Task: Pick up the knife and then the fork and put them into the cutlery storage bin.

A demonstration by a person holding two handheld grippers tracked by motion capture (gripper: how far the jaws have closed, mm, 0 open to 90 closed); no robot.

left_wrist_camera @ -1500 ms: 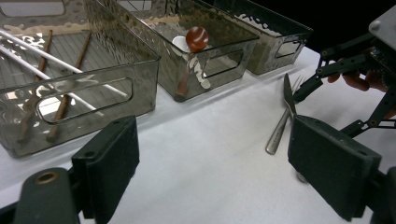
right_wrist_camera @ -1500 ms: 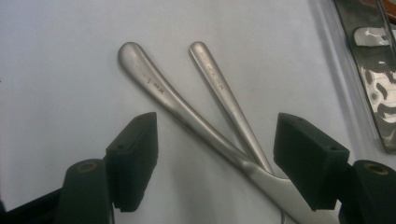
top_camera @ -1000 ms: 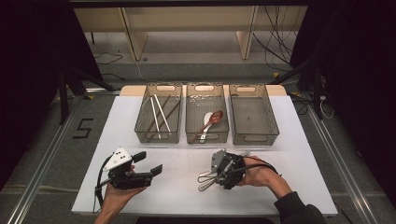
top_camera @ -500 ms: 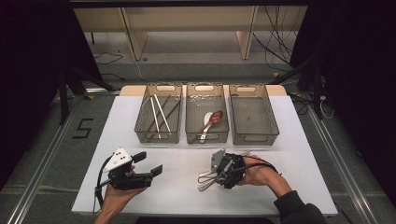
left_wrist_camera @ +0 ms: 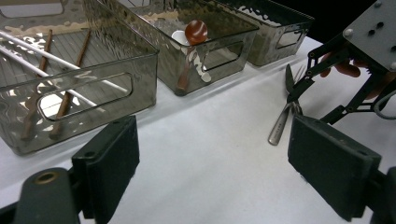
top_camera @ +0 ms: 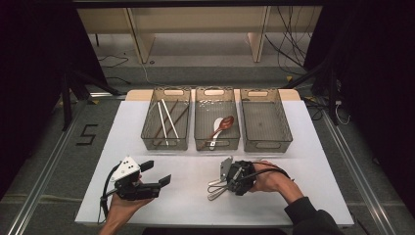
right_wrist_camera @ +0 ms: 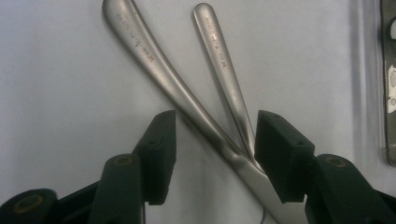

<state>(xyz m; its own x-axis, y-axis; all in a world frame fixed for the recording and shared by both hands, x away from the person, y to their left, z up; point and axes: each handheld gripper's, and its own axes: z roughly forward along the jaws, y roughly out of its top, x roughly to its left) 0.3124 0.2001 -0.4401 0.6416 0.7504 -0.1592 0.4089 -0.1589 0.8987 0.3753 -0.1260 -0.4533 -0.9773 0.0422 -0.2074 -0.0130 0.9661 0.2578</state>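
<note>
Two metal utensils (top_camera: 215, 188) lie crossed on the white table (top_camera: 303, 161), right of centre near the front. Their handles (right_wrist_camera: 159, 60) fan out between the jaws of my right gripper (right_wrist_camera: 212, 144), which stands open and straddles them where they cross. One of them is a fork (left_wrist_camera: 283, 122), its tines beside the right gripper's linkage. My left gripper (top_camera: 155, 172) is held above the front left of the table, open, with nothing between its jaws (left_wrist_camera: 215, 163).
Three clear grey bins stand in a row at the back. The left bin (top_camera: 164, 146) holds white and brown chopsticks (top_camera: 166, 120). The middle bin (top_camera: 217, 145) holds a white and a reddish-brown spoon (top_camera: 222, 123). Nothing lies in the right bin (top_camera: 266, 145).
</note>
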